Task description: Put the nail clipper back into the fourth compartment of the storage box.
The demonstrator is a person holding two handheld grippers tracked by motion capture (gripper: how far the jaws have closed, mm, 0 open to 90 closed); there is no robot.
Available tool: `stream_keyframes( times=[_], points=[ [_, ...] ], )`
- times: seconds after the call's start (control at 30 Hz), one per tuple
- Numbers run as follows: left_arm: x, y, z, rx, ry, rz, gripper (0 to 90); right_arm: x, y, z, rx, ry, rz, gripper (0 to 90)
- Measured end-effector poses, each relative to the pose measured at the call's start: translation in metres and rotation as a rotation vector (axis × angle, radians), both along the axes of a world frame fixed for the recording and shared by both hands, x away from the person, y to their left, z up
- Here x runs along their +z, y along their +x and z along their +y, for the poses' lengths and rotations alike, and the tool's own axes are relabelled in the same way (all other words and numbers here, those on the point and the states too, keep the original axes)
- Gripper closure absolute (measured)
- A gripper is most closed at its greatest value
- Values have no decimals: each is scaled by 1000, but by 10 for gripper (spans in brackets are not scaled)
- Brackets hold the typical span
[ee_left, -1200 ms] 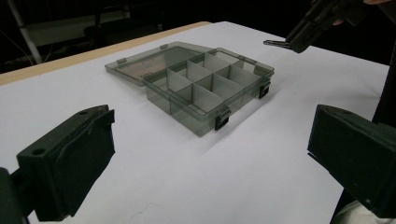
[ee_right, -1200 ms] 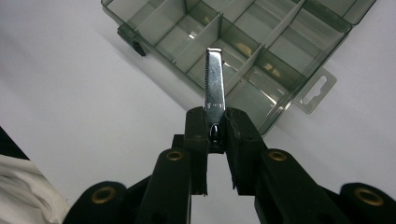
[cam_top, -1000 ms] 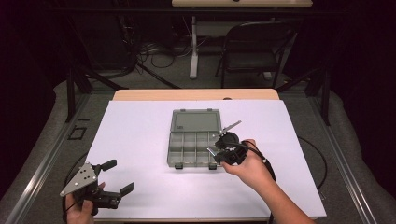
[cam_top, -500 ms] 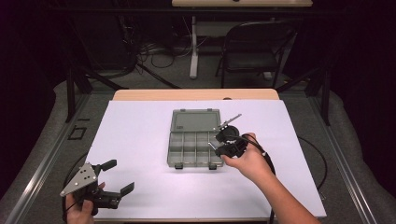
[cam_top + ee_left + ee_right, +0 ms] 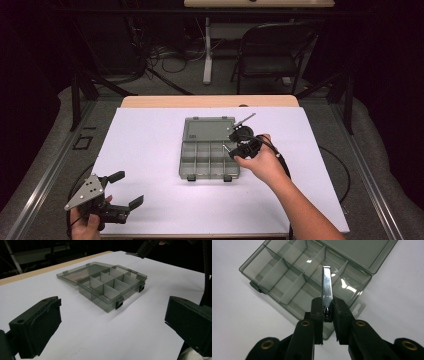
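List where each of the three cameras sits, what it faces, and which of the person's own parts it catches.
High view: above the person's side, facing forward and down on the table; both forearms and grippers enter from below.
Left gripper view: rides the left gripper, open jaws facing the compartment box.
Right gripper view: rides the right gripper, clamping a metal tool above the box.
All views share the box.

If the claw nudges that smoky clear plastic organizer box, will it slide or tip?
The smoky clear plastic compartment box probably slides easily: its compartments look empty, and the white tabletop looks smooth. Tipping seems unlikely, since it sits low and flat with its lid laid open.
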State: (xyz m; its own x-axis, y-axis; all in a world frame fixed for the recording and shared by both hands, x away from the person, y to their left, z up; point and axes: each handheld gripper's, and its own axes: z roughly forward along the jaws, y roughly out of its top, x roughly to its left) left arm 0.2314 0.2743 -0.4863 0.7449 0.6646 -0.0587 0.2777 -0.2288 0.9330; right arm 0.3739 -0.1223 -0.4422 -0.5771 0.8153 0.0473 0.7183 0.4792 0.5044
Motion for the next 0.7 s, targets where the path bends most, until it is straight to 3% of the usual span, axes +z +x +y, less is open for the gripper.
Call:
stream_keyframes(
  times=[0.43, 0.5, 0.53, 0.63, 0.7],
  points=[
    [-1, 0, 0, 6, 2, 2, 3, -16, 24, 5, -36, -29, 17, 799],
    [-1, 1, 1, -3, -1, 4, 3, -15, 27, 5, -34, -70, 48, 798],
    [-1, 0, 1, 1, 3, 4, 3, -22, 28, 5, -39, -12, -11, 798],
    [-1, 1, 0, 1, 4, 5, 3, -18, 31, 5, -38, -85, 52, 798],
    [-1, 1, 0, 1, 6, 5, 3, -21, 32, 5, -48, -69, 39, 798]
  ],
)
